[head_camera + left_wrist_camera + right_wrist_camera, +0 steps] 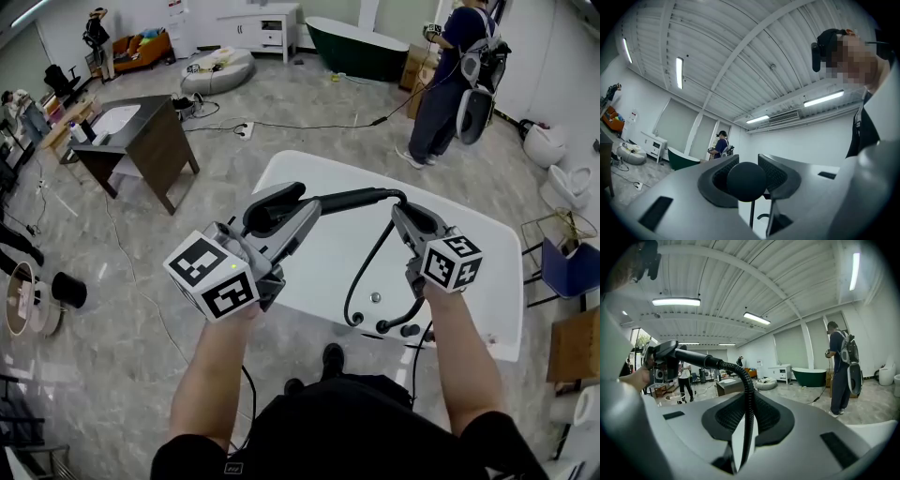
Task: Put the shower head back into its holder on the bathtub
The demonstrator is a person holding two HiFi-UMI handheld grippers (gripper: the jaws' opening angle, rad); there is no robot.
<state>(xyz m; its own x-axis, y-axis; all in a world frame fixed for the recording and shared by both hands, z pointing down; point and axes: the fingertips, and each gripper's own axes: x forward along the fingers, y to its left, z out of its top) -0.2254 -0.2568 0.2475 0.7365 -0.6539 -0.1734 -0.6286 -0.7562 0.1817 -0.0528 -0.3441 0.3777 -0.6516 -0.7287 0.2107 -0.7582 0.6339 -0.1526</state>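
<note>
A white bathtub (469,272) stands just in front of me. My left gripper (284,208) is shut on the black shower head (349,199) and holds it level above the tub; in the left gripper view the shower head's round black end (746,181) sits clamped between the pads. My right gripper (405,214) is shut on the black ribbed hose (367,267), a little behind the handle. In the right gripper view the hose (749,413) runs up between the jaws and bends left to the shower head (670,357). The hose loops down to the dark fittings (394,326) on the tub's near rim.
Another person (450,84) with grippers stands beyond the tub at the back right, next to a dark green bathtub (356,47). A brown desk (141,141) is at the left. Toilets (562,187) and a blue chair (572,267) line the right. A cable (309,124) crosses the floor.
</note>
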